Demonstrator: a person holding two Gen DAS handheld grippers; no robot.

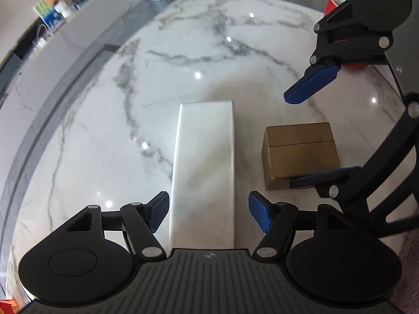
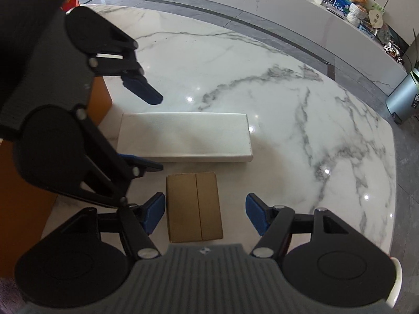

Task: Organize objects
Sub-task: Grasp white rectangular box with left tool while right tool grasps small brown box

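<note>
A long white box [image 1: 204,167] lies flat on the marble table [image 1: 104,130], between the open fingers of my left gripper [image 1: 209,216]. A small brown cardboard box [image 1: 298,154] sits right beside it. In the right wrist view, the brown box [image 2: 193,206] lies between the open fingers of my right gripper [image 2: 205,216], with the white box [image 2: 183,137] just beyond it. Each gripper shows in the other's view: the right gripper [image 1: 311,133] straddles the brown box, and the left gripper [image 2: 154,133] straddles the white box's end. Neither box is squeezed.
A red cup [image 1: 337,2] stands at the far right of the table behind the right gripper. An orange-brown panel [image 2: 26,196] is at the left of the right wrist view. A grey bin [image 2: 403,96] stands on the floor beyond the table edge.
</note>
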